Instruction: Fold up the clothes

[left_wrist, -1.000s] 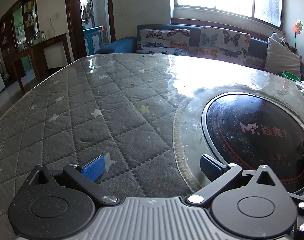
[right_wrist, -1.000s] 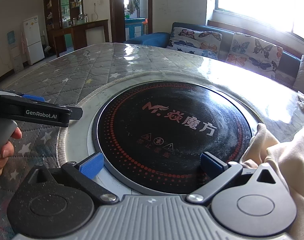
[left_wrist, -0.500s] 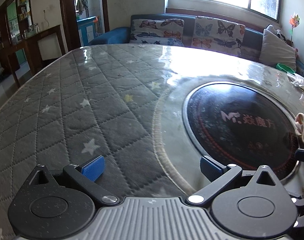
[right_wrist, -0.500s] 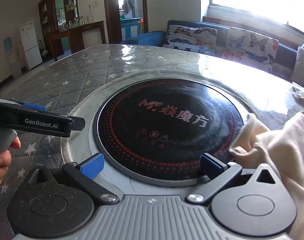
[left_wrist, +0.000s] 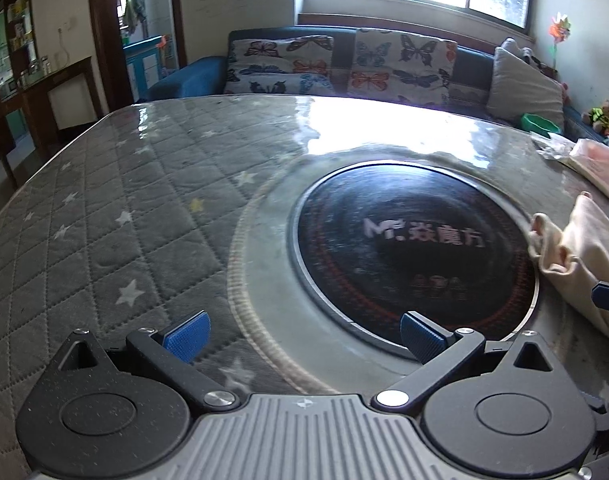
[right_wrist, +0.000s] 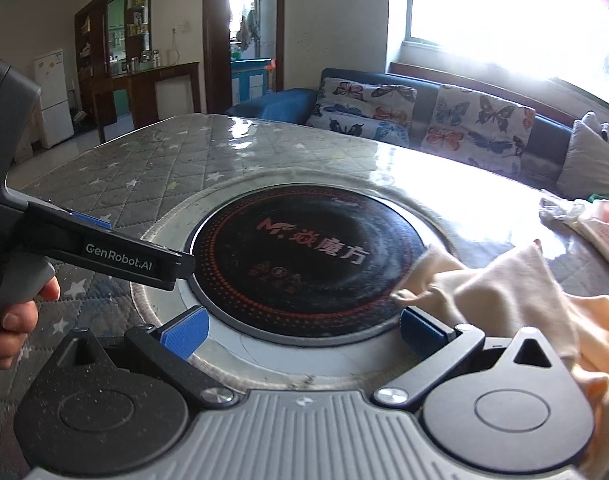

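Left gripper (left_wrist: 302, 336): jaws spread wide, nothing between the blue pads; it hangs low over the table's near edge, one pad above the quilted cover, the other above the rim of the black disc; in the right wrist view it shows from the side (right_wrist: 176, 268), a bare hand (right_wrist: 8, 320) wrapped round its grey grip.

Right gripper (right_wrist: 302, 330): jaws also wide apart, holding nothing; its right pad sits just beside the cloth's nearest fold, whether touching cannot be told.

Cream garment (right_wrist: 512, 300): crumpled and unfolded on the right side of the table; its left corner laps over the edge of the black disc; in the left wrist view it lies at the far right (left_wrist: 576, 252), partly cut off by the frame.

Black disc (left_wrist: 408, 256): a round glossy plate set into the table, red dotted rings and printed characters on it; a pale ring surrounds it.

Table (left_wrist: 104, 232): covered in grey quilted fabric with stars under a shiny clear sheet; bright window glare on the far side.

Far right of table: pale packets (right_wrist: 600, 232) lying well apart from the disc, beyond the garment.

Background: sofa (left_wrist: 344, 68) with butterfly-print cushions under the window.
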The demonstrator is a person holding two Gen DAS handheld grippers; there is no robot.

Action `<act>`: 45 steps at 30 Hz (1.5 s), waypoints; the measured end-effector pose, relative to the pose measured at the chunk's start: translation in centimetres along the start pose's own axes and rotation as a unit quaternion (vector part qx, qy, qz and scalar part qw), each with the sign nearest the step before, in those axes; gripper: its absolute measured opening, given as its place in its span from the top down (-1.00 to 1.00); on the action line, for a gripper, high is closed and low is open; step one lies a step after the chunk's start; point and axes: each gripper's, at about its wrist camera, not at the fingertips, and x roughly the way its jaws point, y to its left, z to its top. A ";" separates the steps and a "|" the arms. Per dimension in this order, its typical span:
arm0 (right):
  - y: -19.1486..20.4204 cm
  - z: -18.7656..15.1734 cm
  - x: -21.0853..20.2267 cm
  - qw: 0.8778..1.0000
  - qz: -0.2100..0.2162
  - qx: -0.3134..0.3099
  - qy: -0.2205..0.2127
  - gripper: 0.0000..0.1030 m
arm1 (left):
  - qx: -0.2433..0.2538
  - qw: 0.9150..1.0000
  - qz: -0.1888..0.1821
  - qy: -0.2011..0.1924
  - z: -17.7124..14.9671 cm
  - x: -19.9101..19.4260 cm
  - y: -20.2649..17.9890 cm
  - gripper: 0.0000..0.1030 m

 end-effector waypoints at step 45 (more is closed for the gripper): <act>-13.7 -2.6 -8.8 0.979 -0.154 0.129 -0.014 -0.59 | 0.143 0.982 -0.121 0.011 4.0 -2.1 -15.7 -1.00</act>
